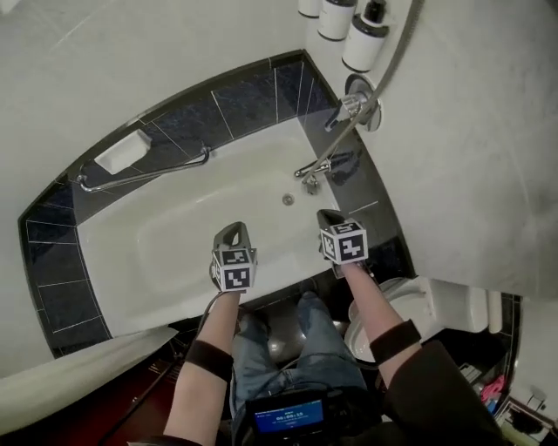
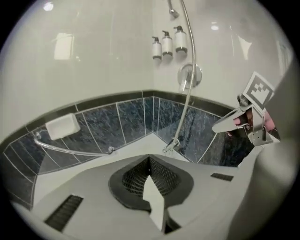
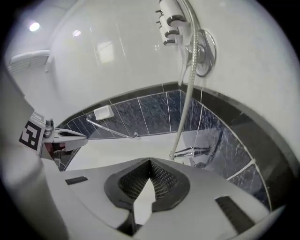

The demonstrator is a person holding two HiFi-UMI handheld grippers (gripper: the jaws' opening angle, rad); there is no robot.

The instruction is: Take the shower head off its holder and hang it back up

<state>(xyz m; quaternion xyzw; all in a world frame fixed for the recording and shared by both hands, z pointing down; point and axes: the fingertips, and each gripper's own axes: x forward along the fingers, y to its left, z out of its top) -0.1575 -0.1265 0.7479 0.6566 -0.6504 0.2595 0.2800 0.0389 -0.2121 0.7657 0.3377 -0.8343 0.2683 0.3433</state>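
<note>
A person's jeans-clad legs [image 1: 288, 348] stand at the edge of a white bathtub [image 1: 166, 261], with both forearms reaching out over it. The left claw [image 1: 232, 230] is pressed together with nothing between its pads, and the right claw [image 1: 328, 215] is likewise pressed together and empty. The two hang side by side above the near rim of the tub, apart from each other and touching nothing. A toilet [image 1: 440, 305] sits just to the right of the person.

Beyond the claws, the drain [image 1: 288, 199] lies in the tub floor, and the faucet [image 1: 312, 172] sits at the corner of the dark tiled surround [image 1: 253, 91]. A grab bar [image 1: 144, 177] and a soap dish [image 1: 122, 151] are fixed along the left side. The shower hose [image 2: 185, 111] rises from the faucet past a round wall valve [image 1: 357, 104] and three bottles [image 2: 167, 44]. At the top edge, a small chrome piece [image 2: 173, 10] may be the shower head on its holder, though it is too small to be sure.
</note>
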